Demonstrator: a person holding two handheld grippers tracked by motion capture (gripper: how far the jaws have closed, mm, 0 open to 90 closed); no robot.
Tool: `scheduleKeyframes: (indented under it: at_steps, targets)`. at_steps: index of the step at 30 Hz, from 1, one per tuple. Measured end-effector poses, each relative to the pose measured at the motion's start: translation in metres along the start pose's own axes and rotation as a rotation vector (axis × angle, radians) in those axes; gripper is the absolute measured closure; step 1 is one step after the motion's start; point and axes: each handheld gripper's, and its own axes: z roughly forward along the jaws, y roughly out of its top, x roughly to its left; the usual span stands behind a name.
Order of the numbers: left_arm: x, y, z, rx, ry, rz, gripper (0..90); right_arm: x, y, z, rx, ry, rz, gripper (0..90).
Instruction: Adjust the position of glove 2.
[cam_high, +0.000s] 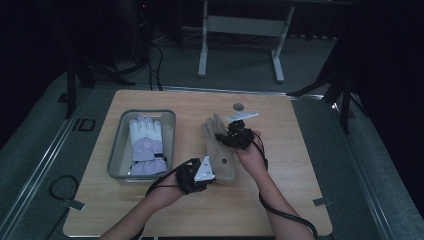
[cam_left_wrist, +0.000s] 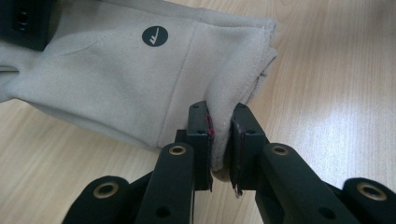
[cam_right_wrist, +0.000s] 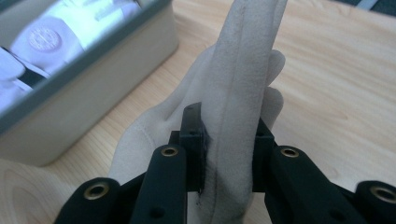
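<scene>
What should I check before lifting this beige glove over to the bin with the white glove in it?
1. Left gripper has the cuff of the beige glove: ok, jaws pinch a fold of the cuff edge.
2. Right gripper has the finger end: ok, jaws closed on a raised fold of the fabric.
3. Glove off the table: not ok, most of it lies flat on the wood.
4. Bin within reach: ok, it sits just left of the glove.
5. Room in the bin: cannot tell, the white glove covers much of its floor.
6. Cables free of the glove: ok in the high view.
</scene>
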Motion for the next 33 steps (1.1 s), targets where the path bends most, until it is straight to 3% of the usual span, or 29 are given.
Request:
scheduleKeyframes:
  at_steps: [17, 28, 33]
  targets:
    - [0.011, -0.004, -0.033, 0.016, 0.046, 0.012, 80.5, 0.026, 0.035, 0.000, -0.036, 0.022, -0.047, 74.7]
    - [0.017, -0.014, -0.050, 0.018, 0.079, -0.007, 80.5, 0.044, 0.054, 0.009, -0.050, 0.049, -0.066, 74.6]
    - [0.020, -0.023, -0.063, 0.021, 0.099, -0.026, 80.5, 0.061, 0.069, 0.016, -0.054, 0.057, -0.109, 74.6]
